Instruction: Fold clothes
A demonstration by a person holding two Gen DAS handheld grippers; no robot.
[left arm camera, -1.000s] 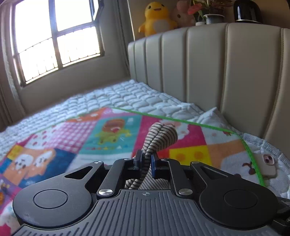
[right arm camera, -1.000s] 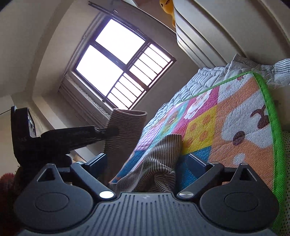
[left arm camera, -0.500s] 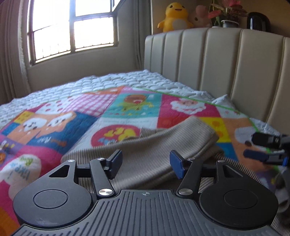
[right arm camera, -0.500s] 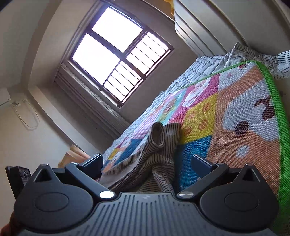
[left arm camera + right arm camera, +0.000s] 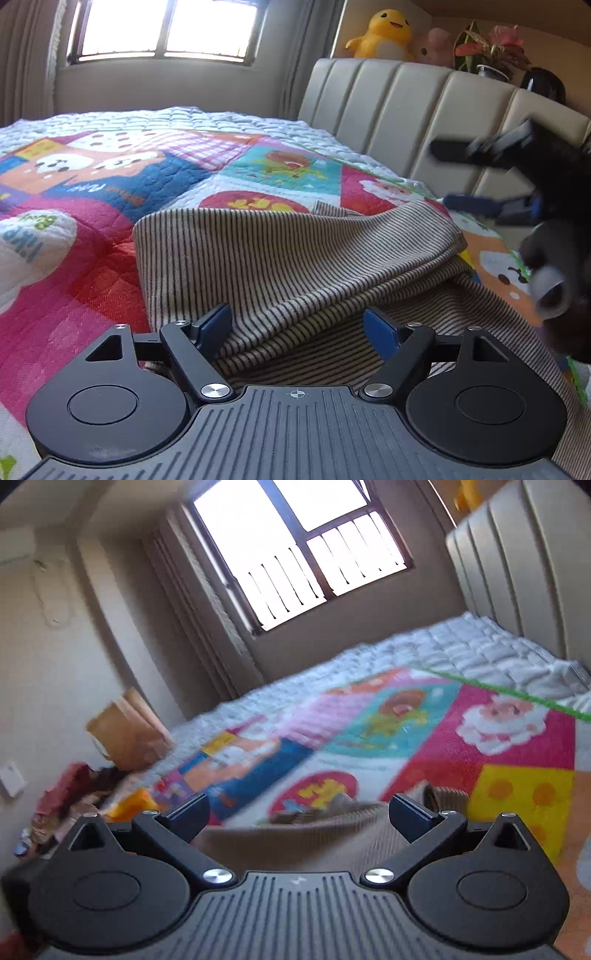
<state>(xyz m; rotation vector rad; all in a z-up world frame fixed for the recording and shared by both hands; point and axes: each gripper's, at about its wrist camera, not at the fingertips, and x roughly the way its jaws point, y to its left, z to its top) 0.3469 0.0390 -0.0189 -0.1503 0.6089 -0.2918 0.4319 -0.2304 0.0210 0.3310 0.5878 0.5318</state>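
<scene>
A beige garment with thin dark stripes lies folded over itself on the colourful patchwork quilt. My left gripper hovers at the garment's near edge. Its jaws are opening, and the folded cloth lies between the blue pads without being pressed. In the left wrist view my right gripper is a blurred shape with spread fingers, off to the right above the garment's far corner. In the blurred right wrist view the right gripper stands wide open with nothing held, and the garment lies just below it.
A padded beige headboard runs along the right, with a yellow plush duck and a potted plant on top. White quilted bedding lies beyond the quilt. A paper bag and heaped clothes sit at the bed's far side.
My left gripper let go of the garment it held up, and the cloth now lies folded on the quilt. The right gripper rose off the garment and rolled towards level.
</scene>
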